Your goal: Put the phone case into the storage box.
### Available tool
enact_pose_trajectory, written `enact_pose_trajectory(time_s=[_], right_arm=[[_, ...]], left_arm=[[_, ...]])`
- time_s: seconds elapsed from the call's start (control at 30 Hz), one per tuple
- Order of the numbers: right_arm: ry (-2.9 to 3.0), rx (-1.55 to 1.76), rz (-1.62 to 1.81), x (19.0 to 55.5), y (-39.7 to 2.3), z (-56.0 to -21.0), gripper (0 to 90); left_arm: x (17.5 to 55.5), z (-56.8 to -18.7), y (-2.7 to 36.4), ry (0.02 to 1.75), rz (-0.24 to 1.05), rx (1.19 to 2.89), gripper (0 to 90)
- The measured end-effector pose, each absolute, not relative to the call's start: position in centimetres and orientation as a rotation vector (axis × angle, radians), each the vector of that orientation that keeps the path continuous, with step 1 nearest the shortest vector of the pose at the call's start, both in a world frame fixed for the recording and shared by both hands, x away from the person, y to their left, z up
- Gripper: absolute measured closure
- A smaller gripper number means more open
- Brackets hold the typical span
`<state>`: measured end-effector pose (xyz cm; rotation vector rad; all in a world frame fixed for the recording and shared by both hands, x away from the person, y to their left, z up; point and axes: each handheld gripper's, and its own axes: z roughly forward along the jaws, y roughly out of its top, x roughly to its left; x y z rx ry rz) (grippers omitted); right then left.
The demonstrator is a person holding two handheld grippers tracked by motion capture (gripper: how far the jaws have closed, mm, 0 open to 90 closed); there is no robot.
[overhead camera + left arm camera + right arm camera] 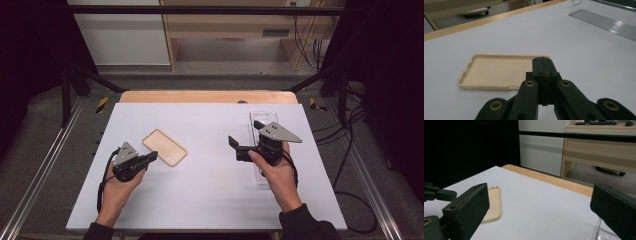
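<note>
1. White sheeting covered the table (210, 200), with a wooden strip along its far edge.
2. Your left claw (151, 158) had its jaws pressed together, empty, its tip just at the near corner of the flat beige plastic phone case (165, 147).
3. That case lay open side up, its long axis running diagonally away toward your left.
4. Your right claw (245, 141) stood wide apart, empty, well off over a clear plastic tray (260, 177); your left hand was much nearer.

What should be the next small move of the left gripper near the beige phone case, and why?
Probably open the jaws first: the left gripper is shut, with its tips at the edge of the beige phone case, which lies flat with its hollow side up. Shut jaws cannot grasp its rim.
</note>
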<state>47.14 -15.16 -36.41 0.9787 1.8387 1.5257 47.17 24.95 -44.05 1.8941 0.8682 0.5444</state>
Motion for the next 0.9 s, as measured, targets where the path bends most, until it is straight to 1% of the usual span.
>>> enact_pose_trajectory(time_s=[0.1,0.37,0.9], right_arm=[[1.851,0.968,1.499,47.1,-14.9,-36.8,2.6],[1.850,0.955,1.520,46.9,-14.8,-37.4,2.7],[1.813,0.896,1.557,45.9,-15.3,-39.5,3.3]], left_arm=[[48.3,-44.4,24.3,0.878,0.510,1.929,90.0],[50.3,-45.1,22.7,0.887,0.477,1.988,90.0],[52.1,-46.6,20.8,0.914,0.448,2.063,90.0]])
